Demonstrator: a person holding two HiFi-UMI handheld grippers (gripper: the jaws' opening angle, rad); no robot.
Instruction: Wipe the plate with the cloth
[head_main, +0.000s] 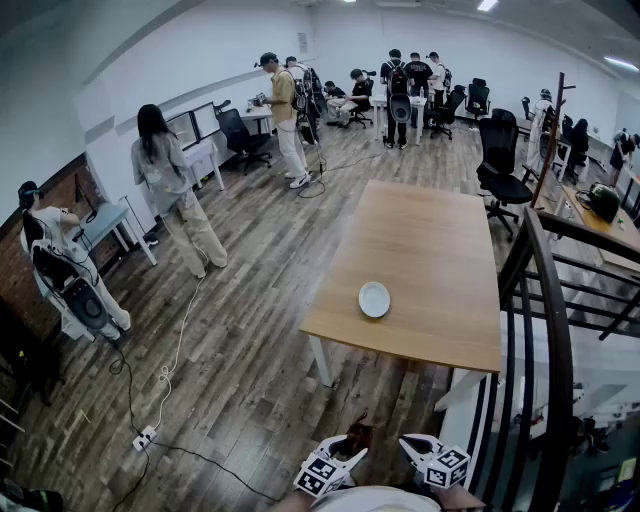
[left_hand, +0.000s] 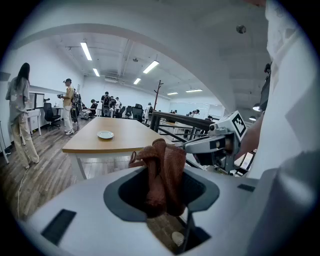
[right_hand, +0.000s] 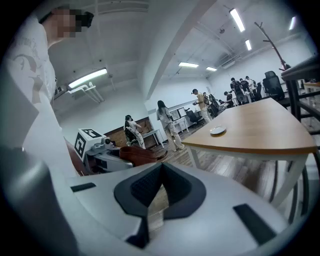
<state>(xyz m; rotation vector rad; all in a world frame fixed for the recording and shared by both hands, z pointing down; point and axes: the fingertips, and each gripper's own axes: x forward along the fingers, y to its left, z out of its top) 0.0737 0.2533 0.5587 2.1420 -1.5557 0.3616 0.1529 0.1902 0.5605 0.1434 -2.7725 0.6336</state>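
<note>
I see the plate (white, empty) lying on the desk near its near-left corner. The brown cloth is bunched upright, clamped in my left gripper. My right gripper has its jaws together on nothing. Both grippers are well apart from the desk.

The small round white plate lay flat on the light wooden table, near its front left corner. The crumpled reddish-brown cloth stood upright, pinched between the jaws of the left gripper, well apart from the plate.
</note>
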